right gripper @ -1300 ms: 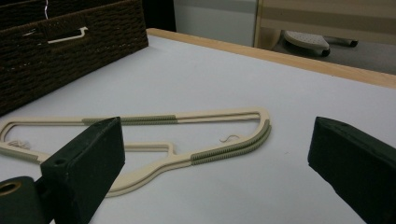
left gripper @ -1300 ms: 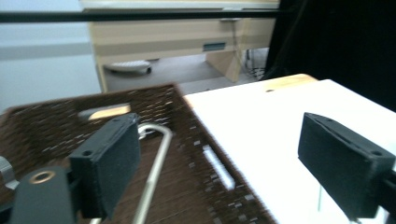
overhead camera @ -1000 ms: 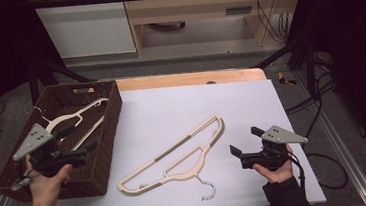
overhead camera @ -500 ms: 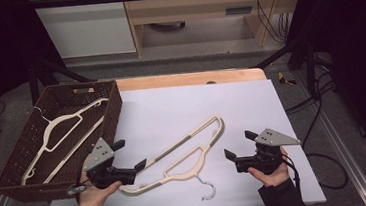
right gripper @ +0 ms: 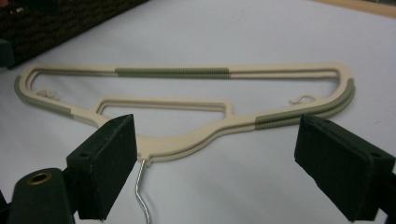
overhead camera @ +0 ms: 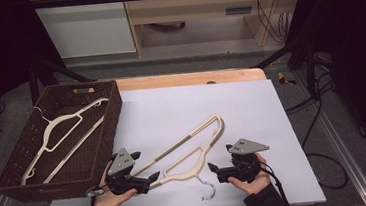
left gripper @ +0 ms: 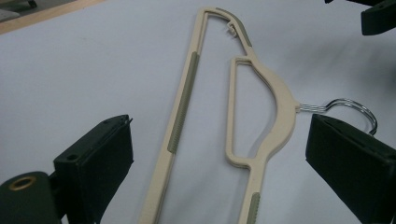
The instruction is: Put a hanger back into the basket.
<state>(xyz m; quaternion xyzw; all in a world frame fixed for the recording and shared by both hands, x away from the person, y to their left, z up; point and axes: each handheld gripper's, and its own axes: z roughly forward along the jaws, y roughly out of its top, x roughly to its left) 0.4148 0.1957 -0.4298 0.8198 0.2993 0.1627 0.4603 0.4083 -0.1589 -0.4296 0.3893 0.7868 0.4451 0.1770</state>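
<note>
A beige hanger point(overhead camera: 185, 155) is lying flat on the white counter point(overhead camera: 251, 107) (metal hook toward the person). The left gripper point(overhead camera: 145, 179) and right gripper point(overhead camera: 216, 171) are flanking it, jaws spread wide, gripping nothing.

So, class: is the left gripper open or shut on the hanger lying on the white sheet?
Open. In the left gripper view the left gripper has its jaws spread wide, with the hanger lying flat on the white sheet between them, ungripped.

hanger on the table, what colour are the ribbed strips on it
Olive green, set into the cream hanger; the right gripper view shows the ribbed strips best.
</note>
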